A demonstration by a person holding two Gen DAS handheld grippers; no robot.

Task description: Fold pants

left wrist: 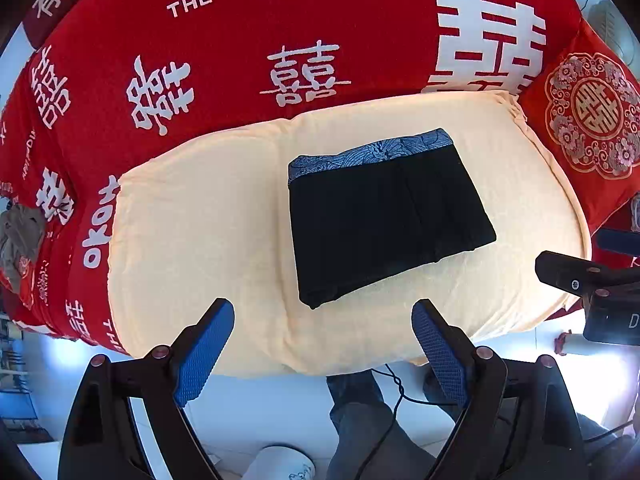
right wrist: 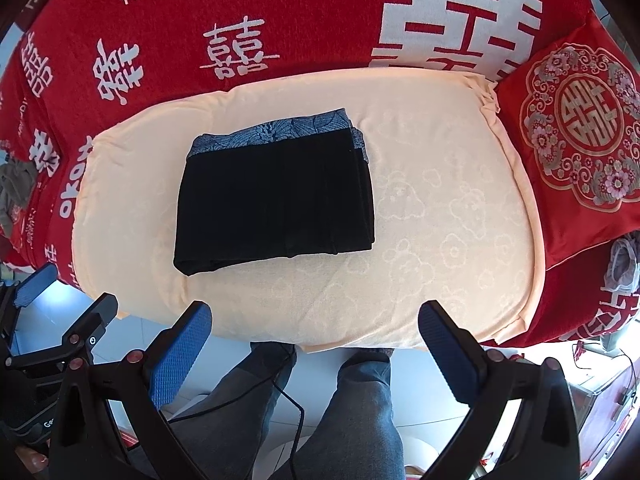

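Observation:
The black pants with a blue patterned waistband lie folded into a compact rectangle on a cream cushion; they also show in the right wrist view on the cushion. My left gripper is open and empty, held back above the cushion's near edge. My right gripper is open and empty, also held off the near edge. Neither touches the pants. The right gripper's body shows at the right edge of the left view, and the left gripper's body shows at the left edge of the right view.
A red bedspread with white characters covers the bed behind the cushion. A red ornamental pillow lies at the right. Grey clothing lies at the left, more at the far right. The person's legs and a cable are below.

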